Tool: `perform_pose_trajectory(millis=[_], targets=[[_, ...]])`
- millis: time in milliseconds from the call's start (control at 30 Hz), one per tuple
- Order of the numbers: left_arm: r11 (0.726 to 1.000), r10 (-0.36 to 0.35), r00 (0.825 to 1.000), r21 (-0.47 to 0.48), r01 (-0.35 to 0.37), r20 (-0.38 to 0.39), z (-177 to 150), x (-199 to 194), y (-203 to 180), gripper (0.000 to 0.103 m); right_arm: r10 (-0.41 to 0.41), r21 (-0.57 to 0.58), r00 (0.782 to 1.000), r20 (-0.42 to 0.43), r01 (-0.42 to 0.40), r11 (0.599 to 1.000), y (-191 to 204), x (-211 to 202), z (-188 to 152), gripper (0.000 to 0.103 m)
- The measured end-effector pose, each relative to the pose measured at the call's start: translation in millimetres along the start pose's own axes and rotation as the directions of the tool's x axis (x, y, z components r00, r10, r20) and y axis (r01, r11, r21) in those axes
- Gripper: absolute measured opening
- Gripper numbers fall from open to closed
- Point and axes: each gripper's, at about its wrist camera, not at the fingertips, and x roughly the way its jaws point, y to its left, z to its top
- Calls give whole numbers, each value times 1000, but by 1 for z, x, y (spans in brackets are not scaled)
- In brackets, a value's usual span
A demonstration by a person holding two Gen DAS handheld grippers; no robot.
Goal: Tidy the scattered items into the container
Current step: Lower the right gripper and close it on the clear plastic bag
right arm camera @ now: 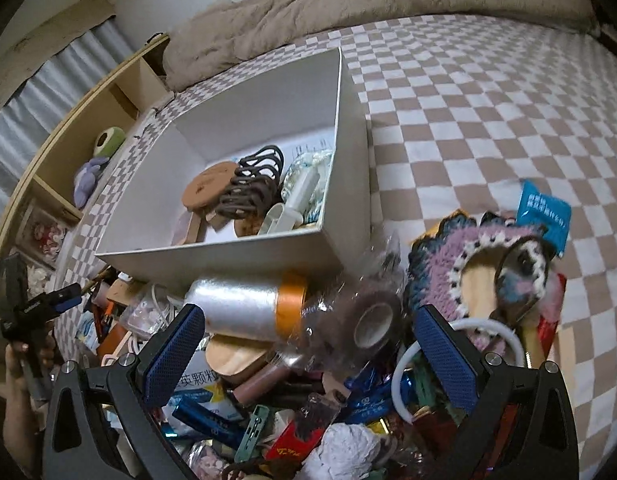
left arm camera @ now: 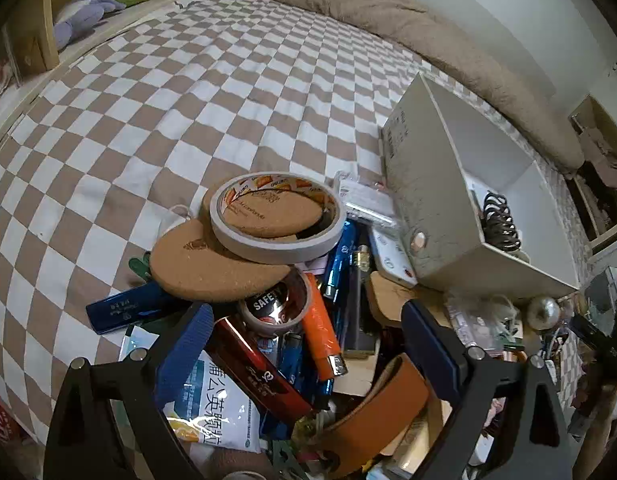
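A white box [left arm camera: 424, 184] [right arm camera: 244, 254] stands on the checked bed and holds a cork coaster [right arm camera: 208, 188], a brown hair claw [right arm camera: 252, 186] and other bits. A heap of small items lies in front of it. My left gripper [left arm camera: 308, 346] is open above the heap, over a red tube [left arm camera: 260, 368], an orange lighter [left arm camera: 322, 330] and a small tape roll [left arm camera: 274, 306]. Beyond them a white tape roll [left arm camera: 276, 216] rests on cork coasters [left arm camera: 204, 264]. My right gripper [right arm camera: 308, 354] is open over a brown tape roll [right arm camera: 374, 320] beside a silver roll [right arm camera: 244, 306].
The checked bedspread [left arm camera: 180, 104] stretches far and left, with a beige blanket [left arm camera: 388, 12] at the back. A crocheted mat [right arm camera: 480, 256] and a blue packet [right arm camera: 542, 214] lie to the right of the heap. A hand [right arm camera: 24, 364] holds the left gripper at the left edge.
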Motion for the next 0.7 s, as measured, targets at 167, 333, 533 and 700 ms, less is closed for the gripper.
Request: perform_pose_trajectory(millis=[167,333,533,700], targets=[[999,44,999,16,-43,-23,-3,12,0,87,7,3,1000,6,-7,1000,4,-2,-3,95],[995,96,995,41,-95,-18,-3,22,-3,84,28,5,1000,13,-28,1000,6,-2,-2,80],[991,127,992,55,-126,-10,2,29,-3,78,-52,-22,999,-18,51,998,7,7,-3,69],[989,131,991,66,-130,-7,2,30,-6,67,-50,4,998,-41,51,999,-6,10,-5,58]])
